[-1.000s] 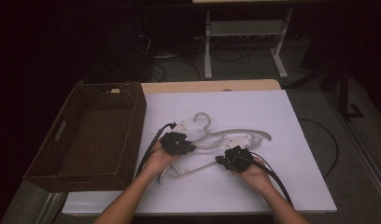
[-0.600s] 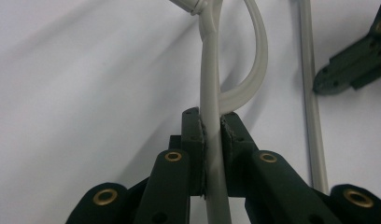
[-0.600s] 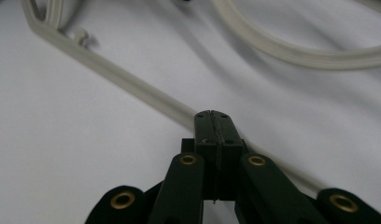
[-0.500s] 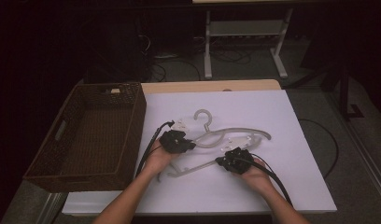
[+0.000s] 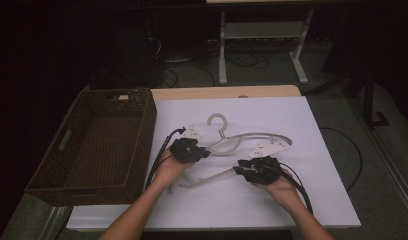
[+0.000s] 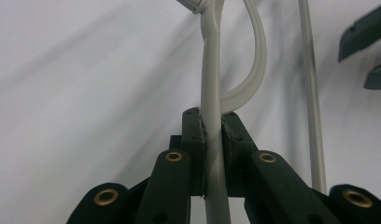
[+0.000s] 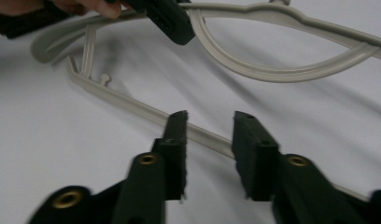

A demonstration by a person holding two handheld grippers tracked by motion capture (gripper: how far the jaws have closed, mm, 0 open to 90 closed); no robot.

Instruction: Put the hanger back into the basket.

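Pale plastic hanger point(image 5: 232, 145) lies flat on the white table cover point(image 5: 302, 200), right of the wicker basket point(image 5: 92, 145), hook pointing away from the person. Left gripper point(image 6: 212, 126) is clamped tight on the hanger's upper arm, bar pinched between both pads; right gripper point(image 7: 209, 126) stands parted astride the thin bottom rail, jaws either side, not yet closed on it. Likely light, stiff and smooth, so it may slip or swing from one grip; best held on the thick arm or rail, away from the ends.
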